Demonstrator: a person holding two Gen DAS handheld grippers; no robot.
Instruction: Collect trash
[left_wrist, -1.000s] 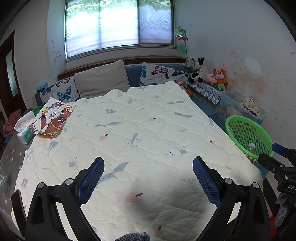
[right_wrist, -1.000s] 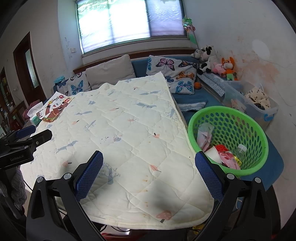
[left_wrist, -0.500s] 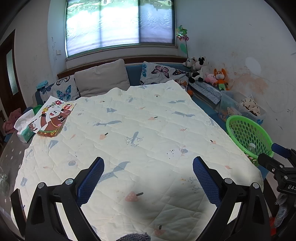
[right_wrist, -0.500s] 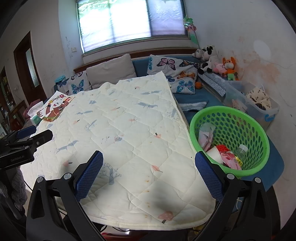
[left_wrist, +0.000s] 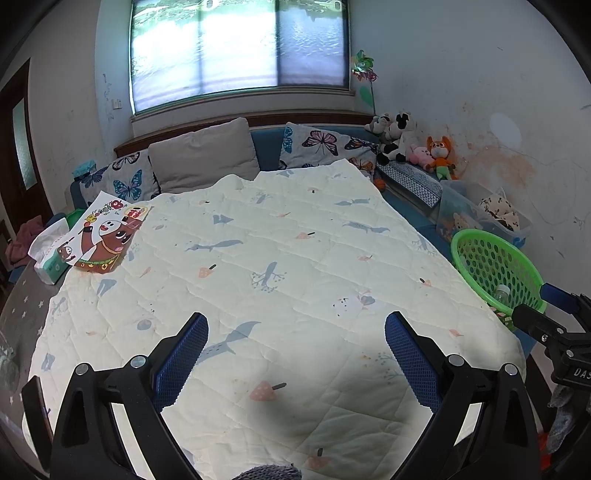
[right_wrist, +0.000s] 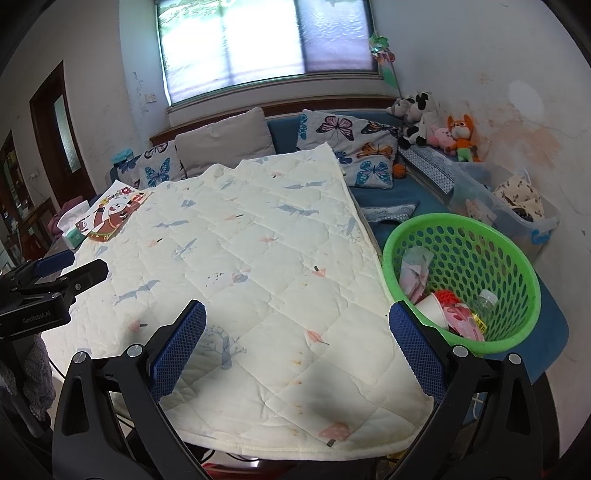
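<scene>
Covering nearly the whole counter, the cream quilt (right_wrist: 258, 258) fills the middle of both views and carries no loose scraps that I can see. At the right of the right wrist view stands the green basket (right_wrist: 517, 266), just beside the quilt's edge, with the trash (right_wrist: 447, 314) inside it: crumpled wrappers, a paper cup, a red-and-pink packet and a clear bottle. At the upper left of the quilt lie a cartoon picture sheet (left_wrist: 107, 240) and a tissue pack (left_wrist: 50, 258). The risk, I judge, is mistaking one of them for litter. The left gripper (left_wrist: 295, 354) and the right gripper (right_wrist: 297, 339) both hover with fingers spread wide, holding nothing.
</scene>
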